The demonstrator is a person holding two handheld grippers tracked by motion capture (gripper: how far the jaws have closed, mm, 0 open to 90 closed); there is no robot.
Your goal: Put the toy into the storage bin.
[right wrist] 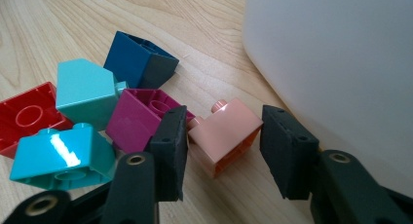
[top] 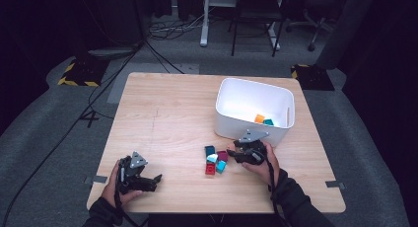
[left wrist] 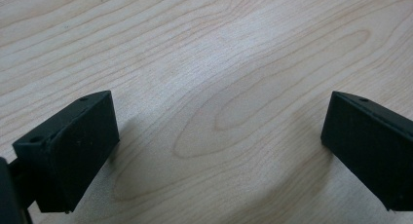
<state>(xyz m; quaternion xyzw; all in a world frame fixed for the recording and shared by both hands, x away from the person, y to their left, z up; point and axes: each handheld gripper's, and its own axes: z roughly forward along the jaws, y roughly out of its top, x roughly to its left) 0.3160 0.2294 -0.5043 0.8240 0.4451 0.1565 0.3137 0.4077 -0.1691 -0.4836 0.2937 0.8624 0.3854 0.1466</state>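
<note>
1. The peach brick (right wrist: 225,134) lay on the table (top: 167,118) just beside the white bin (top: 254,110), between the spread jaws of the right gripper (right wrist: 223,153), which bracketed it without clamping.
2. The white bin held an orange brick (top: 259,118) and a teal brick (top: 268,122) near its front wall.
3. The right gripper view showed magenta (right wrist: 139,119), navy (right wrist: 139,58), mint (right wrist: 85,92), red (right wrist: 29,114) and turquoise (right wrist: 61,158) bricks clustered beside the bin.
4. The left gripper (left wrist: 219,146), well away from the bin, stood released over bare wood.
</note>
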